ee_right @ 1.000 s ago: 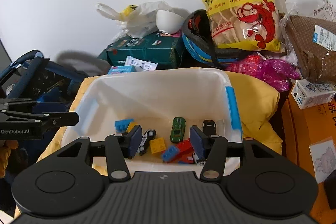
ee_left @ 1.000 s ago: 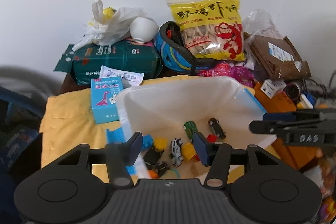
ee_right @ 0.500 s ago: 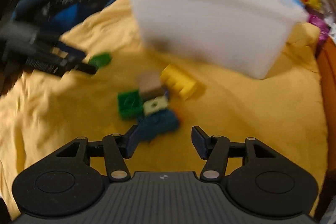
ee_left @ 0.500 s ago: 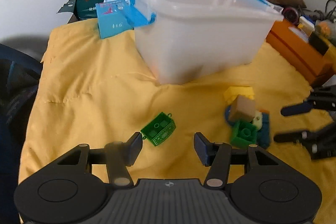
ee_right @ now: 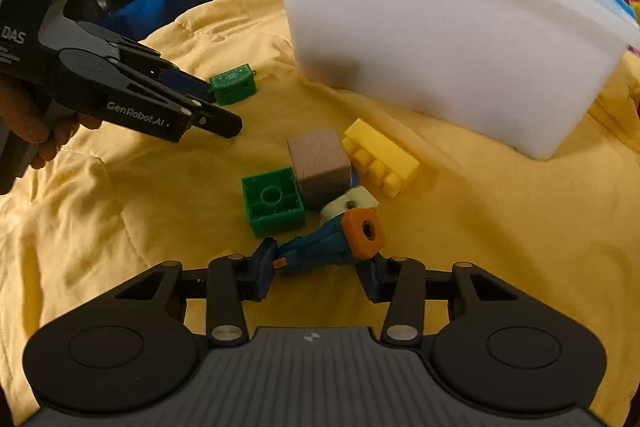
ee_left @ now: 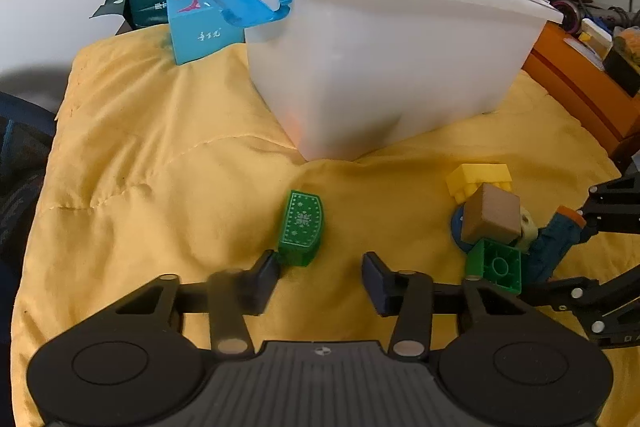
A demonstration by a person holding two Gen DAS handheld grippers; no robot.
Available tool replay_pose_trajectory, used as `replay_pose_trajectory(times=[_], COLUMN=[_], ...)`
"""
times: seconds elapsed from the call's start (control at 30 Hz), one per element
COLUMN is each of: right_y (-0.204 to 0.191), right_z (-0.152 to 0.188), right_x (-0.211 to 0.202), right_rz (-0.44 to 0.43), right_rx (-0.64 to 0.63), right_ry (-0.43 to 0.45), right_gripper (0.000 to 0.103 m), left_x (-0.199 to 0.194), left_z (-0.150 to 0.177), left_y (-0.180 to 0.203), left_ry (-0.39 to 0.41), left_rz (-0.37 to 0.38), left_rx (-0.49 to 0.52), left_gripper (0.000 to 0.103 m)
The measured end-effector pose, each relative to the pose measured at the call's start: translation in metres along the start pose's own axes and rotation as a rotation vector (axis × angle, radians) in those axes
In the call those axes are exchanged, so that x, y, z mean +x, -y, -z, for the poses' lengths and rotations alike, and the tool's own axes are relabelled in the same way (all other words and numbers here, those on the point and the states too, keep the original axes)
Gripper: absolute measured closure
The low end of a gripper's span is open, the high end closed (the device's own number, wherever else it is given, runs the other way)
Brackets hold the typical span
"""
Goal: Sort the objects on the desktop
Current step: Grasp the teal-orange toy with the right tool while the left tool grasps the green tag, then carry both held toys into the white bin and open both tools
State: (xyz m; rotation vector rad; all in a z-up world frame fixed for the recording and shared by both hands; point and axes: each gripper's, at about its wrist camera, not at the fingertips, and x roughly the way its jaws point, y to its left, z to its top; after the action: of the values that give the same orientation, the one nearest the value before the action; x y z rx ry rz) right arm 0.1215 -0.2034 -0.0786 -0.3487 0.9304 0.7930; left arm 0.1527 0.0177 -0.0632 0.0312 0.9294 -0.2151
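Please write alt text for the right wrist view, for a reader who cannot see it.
The open right tool straddles a dark blue toy with an orange end on a yellow cloth. Behind it lie a green brick, wooden cube and yellow brick, with a white bin beyond; the left tool nears a small green piece.

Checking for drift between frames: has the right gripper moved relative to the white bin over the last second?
Yes. The right gripper was above the white bin; it now sits low before the bin, open jaws around the blue toy.
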Motion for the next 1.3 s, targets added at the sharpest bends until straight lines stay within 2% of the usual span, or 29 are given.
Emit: replay_pose_trajectory(times=[0.1,0.2,0.3,0.37,0.43,0.5,0.67,0.83,0.93,1.07,1.3], right_y=[0.005,0.012,0.016,0.016,0.015,0.015,0.017,0.028,0.04,0.058,0.086], right_z=[0.006,0.01,0.014,0.016,0.017,0.016,0.014,0.007,-0.006,-0.038,-0.109], right_x=[-0.007,-0.014,-0.02,-0.024,-0.028,-0.033,-0.052,-0.074,-0.086,-0.104,-0.12], right_rz=[0.002,0.0,0.003,0.002,0.002,-0.001,-0.014,-0.025,-0.014,0.02,0.067], right_rx=[0.024,0.08,0.115,0.13,0.136,0.144,0.186,0.274,0.316,0.351,0.343], right_ry=[0.006,0.025,0.036,0.04,0.051,0.064,0.125,0.199,0.229,0.282,0.324], right_gripper=[0.057,0.057,0.057,0.057,0.057,0.057,0.057,0.057,0.057,0.057,0.057], left_x=[-0.003,-0.005,0.004,0.011,0.012,0.009,-0.009,-0.046,-0.074,-0.096,-0.097], left_z=[-0.002,-0.007,-0.014,-0.015,-0.014,-0.013,-0.01,-0.015,-0.027,-0.054,-0.118], left_y=[-0.001,-0.002,-0.005,-0.008,-0.008,-0.007,0.002,0.01,0.018,0.027,0.018], left_ry=[0.018,0.06,0.04,0.018,0.024,0.03,0.075,0.137,0.177,0.212,0.22], left_rz=[-0.004,-0.012,-0.032,-0.033,-0.035,-0.024,0.009,0.042,0.083,0.11,0.09], left_rx=[-0.011,-0.02,-0.038,-0.046,-0.035,-0.03,0.008,-0.03,-0.07,-0.073,-0.095], left_gripper=[0.053,0.047,0.047,0.051,0.071,0.08,0.08,0.08,0.08,0.08,0.08])
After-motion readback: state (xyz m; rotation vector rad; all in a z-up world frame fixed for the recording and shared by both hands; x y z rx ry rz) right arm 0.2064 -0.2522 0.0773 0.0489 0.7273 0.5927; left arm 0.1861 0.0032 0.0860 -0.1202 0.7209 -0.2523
